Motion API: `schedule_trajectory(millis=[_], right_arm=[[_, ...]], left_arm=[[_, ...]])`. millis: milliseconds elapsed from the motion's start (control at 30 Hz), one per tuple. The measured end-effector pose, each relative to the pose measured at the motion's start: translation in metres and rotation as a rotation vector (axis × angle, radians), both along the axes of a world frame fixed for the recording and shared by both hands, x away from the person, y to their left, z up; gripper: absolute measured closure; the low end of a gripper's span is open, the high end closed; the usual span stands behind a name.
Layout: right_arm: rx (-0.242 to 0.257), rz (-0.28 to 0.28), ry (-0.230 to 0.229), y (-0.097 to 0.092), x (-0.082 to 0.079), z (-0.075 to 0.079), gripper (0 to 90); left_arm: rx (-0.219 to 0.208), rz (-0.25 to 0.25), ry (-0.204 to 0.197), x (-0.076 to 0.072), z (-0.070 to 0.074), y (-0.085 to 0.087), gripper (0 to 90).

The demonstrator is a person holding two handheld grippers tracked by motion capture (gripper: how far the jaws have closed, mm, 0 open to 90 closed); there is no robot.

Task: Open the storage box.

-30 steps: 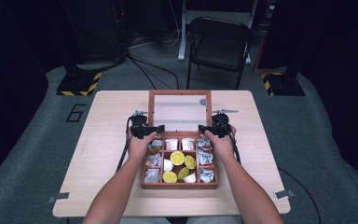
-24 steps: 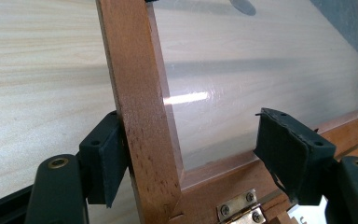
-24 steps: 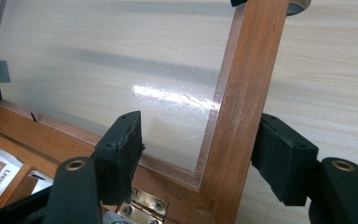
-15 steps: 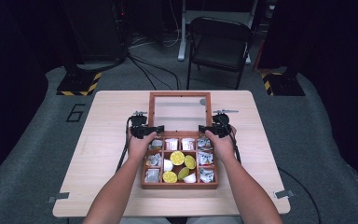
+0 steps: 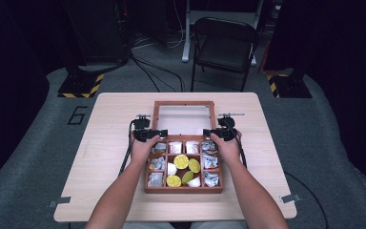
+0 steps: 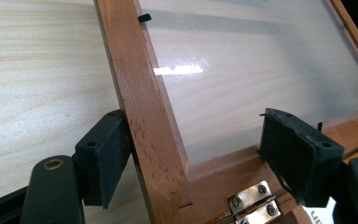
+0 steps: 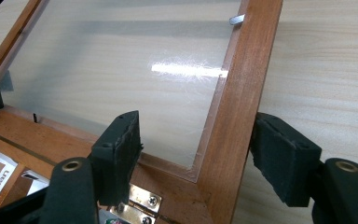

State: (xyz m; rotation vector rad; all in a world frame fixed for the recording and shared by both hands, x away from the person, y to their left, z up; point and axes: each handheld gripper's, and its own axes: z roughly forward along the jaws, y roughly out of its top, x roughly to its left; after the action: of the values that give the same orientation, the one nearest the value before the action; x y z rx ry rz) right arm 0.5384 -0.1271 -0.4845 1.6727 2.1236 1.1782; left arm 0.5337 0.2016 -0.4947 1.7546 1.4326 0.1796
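The pale woodgrain table [image 5: 105,157] carries a square reddish wooden box [image 5: 183,189] at its middle – gridded compartments of foil packets and yellow discs. Its glass-paned lid [image 5: 183,106] lies flung back behind the box. The left gripper [image 5: 145,134] and right gripper [image 5: 220,133] straddle the lid's side rails – jaws just widening, pads loose

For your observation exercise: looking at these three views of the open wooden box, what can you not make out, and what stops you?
- High view: print on the packets in the box is too small to read.
- High view: tool tips at the lid are hidden by the hands.
- Left gripper view: the left tool straddles the lid's side rail; the hinge is cut off by the bottom edge.
- Right gripper view: packet lettering is cut off at the left edge.
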Motion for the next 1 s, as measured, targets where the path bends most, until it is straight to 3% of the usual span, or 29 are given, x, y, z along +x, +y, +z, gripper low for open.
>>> schedule_trajectory(millis=[433, 600, 833, 1000], right_arm=[[-0.003, 0.000, 0.005, 0.0003, 0.0003, 0.0005, 33.2], [0.030, -0.010, 0.043, -0.0015, 0.0017, -0.0020, 33.1], [0.035, -0.014, 0.049, -0.0018, 0.0022, -0.0027, 33.0], [0.055, -0.026, 0.077, -0.0023, 0.0028, -0.0044, 32.7]], left_arm=[[0.000, -0.004, 0.005, 0.0008, 0.0000, 0.0006, 25.0], [-0.021, 0.002, 0.032, 0.0021, -0.0020, 0.0021, 25.1], [-0.027, 0.007, 0.039, 0.0024, -0.0024, 0.0021, 25.1], [-0.034, 0.006, 0.055, 0.0036, -0.0040, 0.0038, 25.1]])
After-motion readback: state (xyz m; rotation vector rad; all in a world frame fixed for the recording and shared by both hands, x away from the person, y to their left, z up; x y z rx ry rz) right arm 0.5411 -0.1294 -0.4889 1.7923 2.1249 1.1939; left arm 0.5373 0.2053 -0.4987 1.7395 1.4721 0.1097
